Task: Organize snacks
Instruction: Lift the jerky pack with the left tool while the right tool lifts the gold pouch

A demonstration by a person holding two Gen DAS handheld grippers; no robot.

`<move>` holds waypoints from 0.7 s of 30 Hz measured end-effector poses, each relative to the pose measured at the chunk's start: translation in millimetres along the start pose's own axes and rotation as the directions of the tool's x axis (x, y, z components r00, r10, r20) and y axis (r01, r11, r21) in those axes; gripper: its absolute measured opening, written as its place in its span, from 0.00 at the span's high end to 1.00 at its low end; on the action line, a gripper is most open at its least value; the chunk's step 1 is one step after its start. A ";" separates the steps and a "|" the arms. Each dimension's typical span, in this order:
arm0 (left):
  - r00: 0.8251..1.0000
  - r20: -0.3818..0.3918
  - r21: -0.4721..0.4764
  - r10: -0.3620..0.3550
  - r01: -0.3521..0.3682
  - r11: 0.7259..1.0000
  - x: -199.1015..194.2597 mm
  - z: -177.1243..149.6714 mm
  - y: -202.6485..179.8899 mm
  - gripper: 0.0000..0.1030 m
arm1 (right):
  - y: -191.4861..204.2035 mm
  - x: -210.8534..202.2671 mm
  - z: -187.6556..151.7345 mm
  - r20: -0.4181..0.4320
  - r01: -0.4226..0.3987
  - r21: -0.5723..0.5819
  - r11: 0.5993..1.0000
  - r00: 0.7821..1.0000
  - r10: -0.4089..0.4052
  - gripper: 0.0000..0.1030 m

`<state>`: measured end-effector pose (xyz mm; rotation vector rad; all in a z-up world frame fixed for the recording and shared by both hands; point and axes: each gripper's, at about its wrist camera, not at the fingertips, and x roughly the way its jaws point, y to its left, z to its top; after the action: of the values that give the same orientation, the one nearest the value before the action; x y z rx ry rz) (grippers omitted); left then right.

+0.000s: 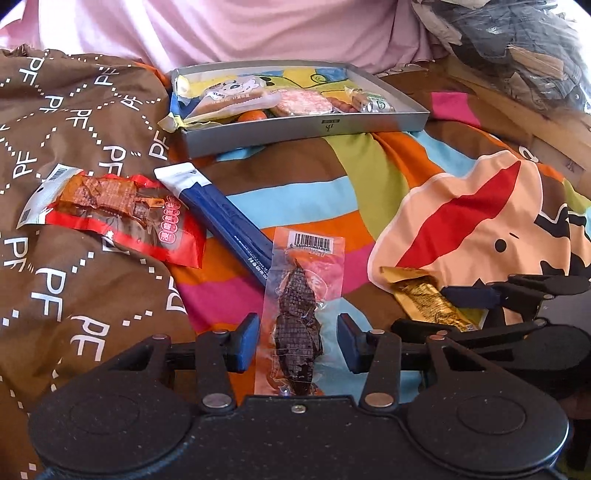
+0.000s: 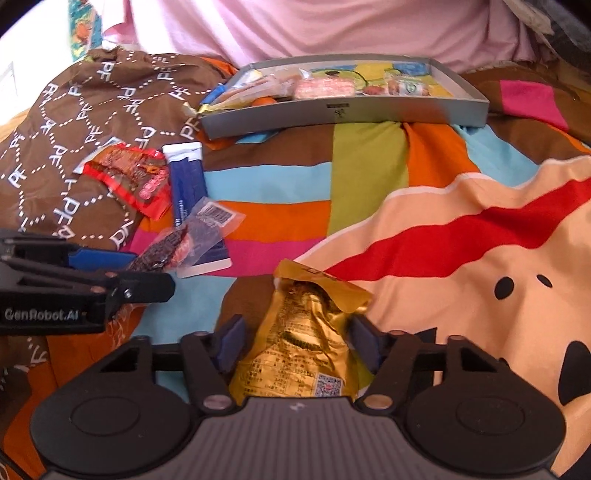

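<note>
A grey tray point(image 1: 303, 130) at the far side of the bed holds several wrapped snacks. My left gripper point(image 1: 298, 341) is open, its blue pads either side of a clear pink packet of dark dried snack point(image 1: 295, 314) lying on the bedspread. My right gripper point(image 2: 298, 343) is also open and straddles a crumpled gold packet point(image 2: 303, 332); its pads sit close to the packet's sides. Left of the pink packet lie a red packet point(image 1: 122, 214) and a long blue stick pack point(image 1: 221, 218).
A brown patterned cloth point(image 1: 74, 122) covers the left side, with the red packet resting on it. The striped cartoon bedspread point(image 2: 369, 177) stretches between the grippers and the tray. A person in a pink top point(image 1: 240, 29) sits behind the tray. Dark clutter point(image 1: 517, 40) is piled at far right.
</note>
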<state>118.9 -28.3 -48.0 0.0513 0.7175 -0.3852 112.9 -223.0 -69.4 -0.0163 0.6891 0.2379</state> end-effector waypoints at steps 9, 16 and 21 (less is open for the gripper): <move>1.000 0.017 -0.012 -0.004 0.004 1.000 -1.4 -1.2 0.8 0.54 | 18.1 -10.0 -9.4 0.067 0.033 -0.090 0.995 0.997 -0.027 0.56; 0.999 0.048 -0.037 0.001 0.001 0.999 -3.4 -0.4 4.0 0.54 | 14.9 -17.9 -13.2 0.118 0.017 -0.065 0.998 0.993 -0.010 0.57; 0.996 0.090 -0.057 0.005 0.001 0.998 -8.8 2.0 5.9 0.54 | 10.9 -19.9 -13.8 0.136 0.007 -0.035 0.999 0.991 -0.002 0.56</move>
<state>116.2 -20.3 -41.3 -0.0186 0.6390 -0.3628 87.0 -217.8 -66.8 -0.0351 0.5494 0.2448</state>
